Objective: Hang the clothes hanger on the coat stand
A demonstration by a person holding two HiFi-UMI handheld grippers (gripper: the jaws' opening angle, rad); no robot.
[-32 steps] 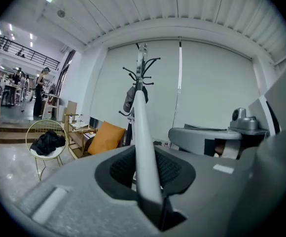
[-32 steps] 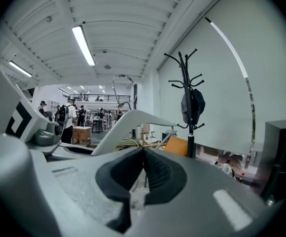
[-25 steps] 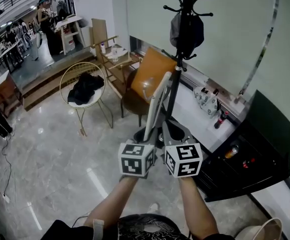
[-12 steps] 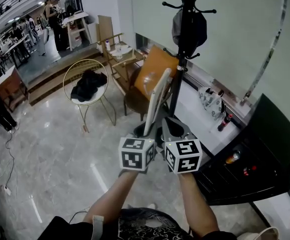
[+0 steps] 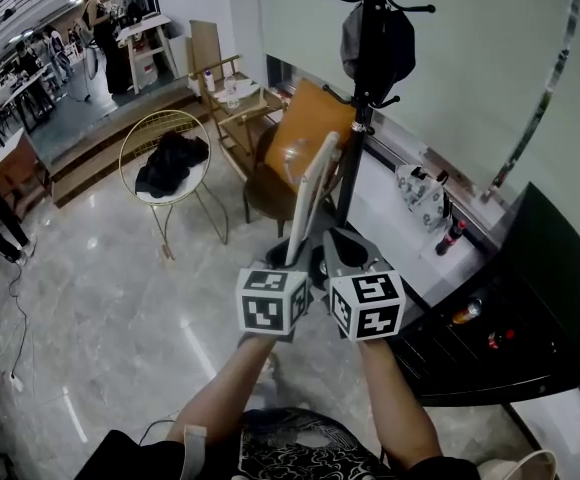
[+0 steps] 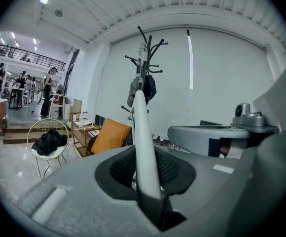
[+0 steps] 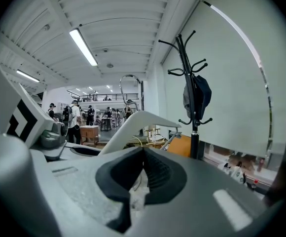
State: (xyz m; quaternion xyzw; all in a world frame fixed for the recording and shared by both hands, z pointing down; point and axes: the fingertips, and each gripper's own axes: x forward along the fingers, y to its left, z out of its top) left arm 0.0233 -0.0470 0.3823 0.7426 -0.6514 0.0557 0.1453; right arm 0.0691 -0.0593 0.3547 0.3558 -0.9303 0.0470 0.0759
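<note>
A white clothes hanger (image 5: pixel 312 193) stands nearly upright in front of me. My left gripper (image 5: pixel 288 260) is shut on its lower arm, and in the left gripper view the white bar (image 6: pixel 142 132) rises out from between the pads. My right gripper (image 5: pixel 342 253) is close beside it, jaws shut with the pads touching and nothing visible between them. From the right gripper (image 7: pixel 143 154), the hanger (image 7: pixel 133 120) and its metal hook show just beyond the jaws, to the left. The black coat stand (image 5: pixel 355 118) rises just behind the hanger, with a dark bag (image 5: pixel 375 48) hanging on it.
An orange-backed chair (image 5: pixel 300 148) sits at the stand's foot. A gold wire chair (image 5: pixel 170 168) holding dark clothes is to the left, and a wooden side table (image 5: pixel 232 98) stands behind it. On the right are a white ledge (image 5: pixel 410 228) with bottles and a black cabinet (image 5: pixel 510 308). People stand far back left.
Both grippers have moved together with the hanger a little toward the coat stand and slightly down. Neither grip has altered.
</note>
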